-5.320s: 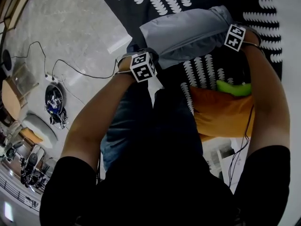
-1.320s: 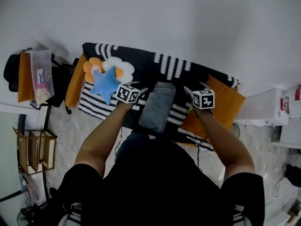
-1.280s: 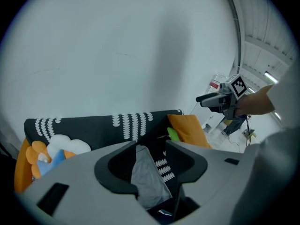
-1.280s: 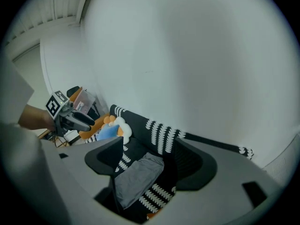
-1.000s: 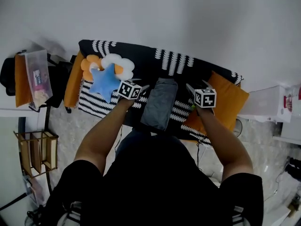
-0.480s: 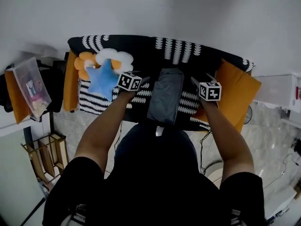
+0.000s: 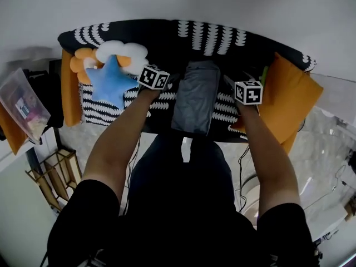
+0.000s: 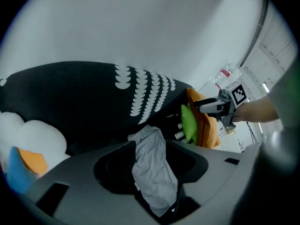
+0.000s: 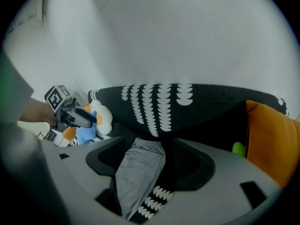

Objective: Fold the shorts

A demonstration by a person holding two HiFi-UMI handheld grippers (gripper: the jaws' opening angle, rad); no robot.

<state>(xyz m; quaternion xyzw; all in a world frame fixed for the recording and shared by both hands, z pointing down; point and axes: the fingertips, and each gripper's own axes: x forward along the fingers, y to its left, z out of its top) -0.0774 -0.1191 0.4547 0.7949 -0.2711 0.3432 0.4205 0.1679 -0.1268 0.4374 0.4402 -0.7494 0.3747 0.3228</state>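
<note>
Left tongs (image 7: pixel 177 79) agape and empty, right tongs (image 7: pixel 226 81) wide, just been closing with nothing gripped; one grey pair of shorts (image 7: pixel 194 96) lies on sofa (image 7: pixel 161 38) between the two tongs.

Both grippers had let go of the shorts (image 7: pixel 194 96), which lay as a narrow folded strip on the sofa (image 7: pixel 161 38) seat. The left gripper (image 7: pixel 172 80) and right gripper (image 7: pixel 227 82) sank beside its long edges. The right gripper's jaws narrowed slightly, nothing between them.
</note>
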